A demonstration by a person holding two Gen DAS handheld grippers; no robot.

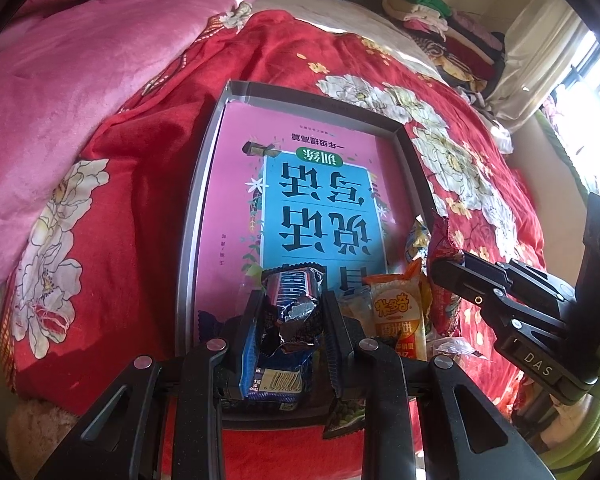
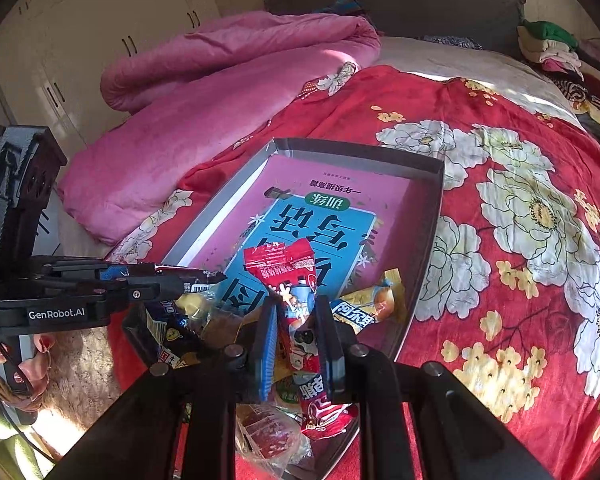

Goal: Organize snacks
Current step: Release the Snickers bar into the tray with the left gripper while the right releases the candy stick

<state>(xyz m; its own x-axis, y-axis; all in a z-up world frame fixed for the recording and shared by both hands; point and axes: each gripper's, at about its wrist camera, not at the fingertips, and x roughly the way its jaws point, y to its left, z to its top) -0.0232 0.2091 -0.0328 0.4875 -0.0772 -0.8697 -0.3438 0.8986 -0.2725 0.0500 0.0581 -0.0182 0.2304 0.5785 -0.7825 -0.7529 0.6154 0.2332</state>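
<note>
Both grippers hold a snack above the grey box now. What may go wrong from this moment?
1. The left gripper pinches a dark blue, already crumpled chocolate bar wrapper; it may slip out or tear.
2. The right gripper holds the red snack packet by its middle, so the loose ends may snag the yellow packet below.
3. The two grippers are close over the grey box and might collide.

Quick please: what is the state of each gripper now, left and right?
Left gripper: closed on the dark blue snack bar.
Right gripper: closed on the red snack packet.
</note>
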